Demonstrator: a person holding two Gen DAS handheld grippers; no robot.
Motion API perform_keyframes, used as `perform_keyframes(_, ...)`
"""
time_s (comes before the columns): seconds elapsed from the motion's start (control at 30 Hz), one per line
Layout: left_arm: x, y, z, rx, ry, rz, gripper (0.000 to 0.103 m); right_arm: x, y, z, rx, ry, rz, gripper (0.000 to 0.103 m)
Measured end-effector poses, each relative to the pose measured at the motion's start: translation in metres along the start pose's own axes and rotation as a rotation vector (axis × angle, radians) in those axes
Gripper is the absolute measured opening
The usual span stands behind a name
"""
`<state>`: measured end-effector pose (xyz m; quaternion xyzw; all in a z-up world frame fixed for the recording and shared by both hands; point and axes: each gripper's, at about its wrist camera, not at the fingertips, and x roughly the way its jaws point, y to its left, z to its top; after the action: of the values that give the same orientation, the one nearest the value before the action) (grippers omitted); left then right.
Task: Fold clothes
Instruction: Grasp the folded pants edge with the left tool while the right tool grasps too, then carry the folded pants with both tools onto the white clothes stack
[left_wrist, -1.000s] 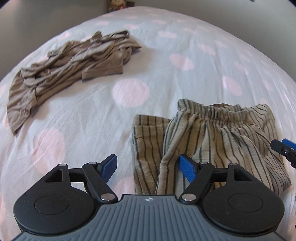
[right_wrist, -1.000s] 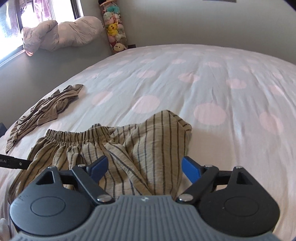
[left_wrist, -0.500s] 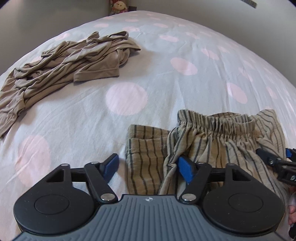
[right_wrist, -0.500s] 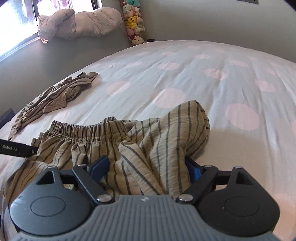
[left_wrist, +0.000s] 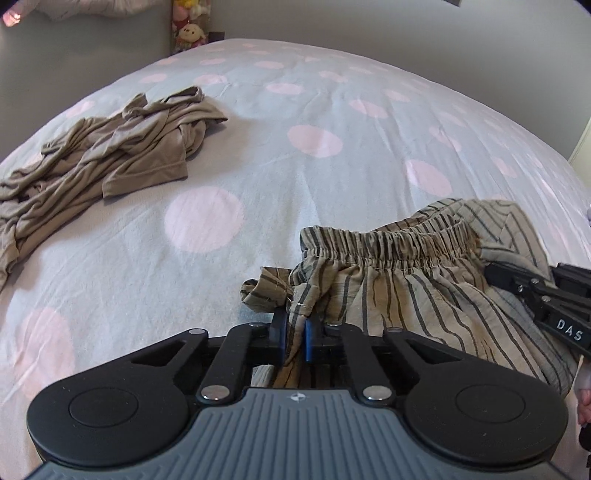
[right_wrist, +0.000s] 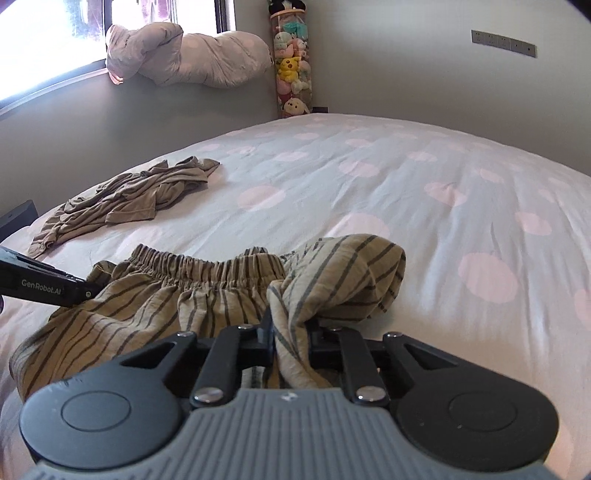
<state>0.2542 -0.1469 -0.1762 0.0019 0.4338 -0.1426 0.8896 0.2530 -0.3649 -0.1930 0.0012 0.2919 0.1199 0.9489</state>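
Tan striped shorts (left_wrist: 413, 280) with a gathered elastic waistband lie on the bed, seen in both wrist views (right_wrist: 192, 295). My left gripper (left_wrist: 294, 338) has its jaws closing on a bunched leg hem of the shorts, blue pads pressing the cloth. My right gripper (right_wrist: 291, 332) has its jaws closing on the other leg's fabric, which bulges up past the fingers. The right gripper (left_wrist: 535, 295) shows at the right edge of the left wrist view, and the left gripper (right_wrist: 44, 284) at the left edge of the right wrist view.
A crumpled brown top (left_wrist: 110, 158) lies on the bedsheet (left_wrist: 332, 147), white with pink dots, at the far left. A rolled duvet (right_wrist: 184, 59) rests on the window ledge. A column of plush toys (right_wrist: 291, 70) stands in the corner. A hand (left_wrist: 583, 398) shows at the right edge.
Both grippers went from wide open to closed on the shorts' leg fabric. The cloth is now bunched and lifted between each pair of pads.
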Motion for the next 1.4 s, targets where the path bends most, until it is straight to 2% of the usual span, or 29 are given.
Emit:
perform_keyframes(0.17, -0.024, -0.005, 0.002, 0.011, -0.091, -0.027, 0.005, -0.033, 0.007, 0.003, -0.002, -0.068, -0.058, 0.015)
perform_keyframes(0.3, -0.053, -0.018, 0.003, 0.059, -0.185, -0.05, 0.004, -0.063, 0.011, 0.007, -0.004, -0.109, -0.105, 0.015)
perform_keyframes(0.5, -0.103, -0.05, 0.007, 0.087, -0.295, -0.132, 0.004, -0.131, 0.005, 0.015, 0.031, -0.198, -0.191, 0.014)
perform_keyframes(0.63, -0.13, -0.088, 0.011, 0.12, -0.339, -0.217, 0.004, -0.191, -0.01, 0.018, 0.024, -0.245, -0.269, 0.014)
perform_keyframes(0.8, -0.156, -0.152, 0.015, 0.175, -0.357, -0.353, 0.004, -0.277, -0.044, 0.018, 0.031, -0.283, -0.382, 0.014)
perform_keyframes(1.03, -0.178, -0.277, 0.02, 0.267, -0.31, -0.571, 0.004, -0.409, -0.11, 0.01, 0.06, -0.289, -0.557, 0.014)
perform_keyframes(1.23, -0.194, -0.389, 0.033, 0.334, -0.253, -0.732, 0.004, -0.517, -0.171, 0.013, 0.082, -0.255, -0.689, 0.014)
perform_keyframes(1.4, -0.2, -0.472, 0.033, 0.395, -0.197, -0.82, 0.004, -0.585, -0.225, 0.013, 0.109, -0.194, -0.77, 0.014)
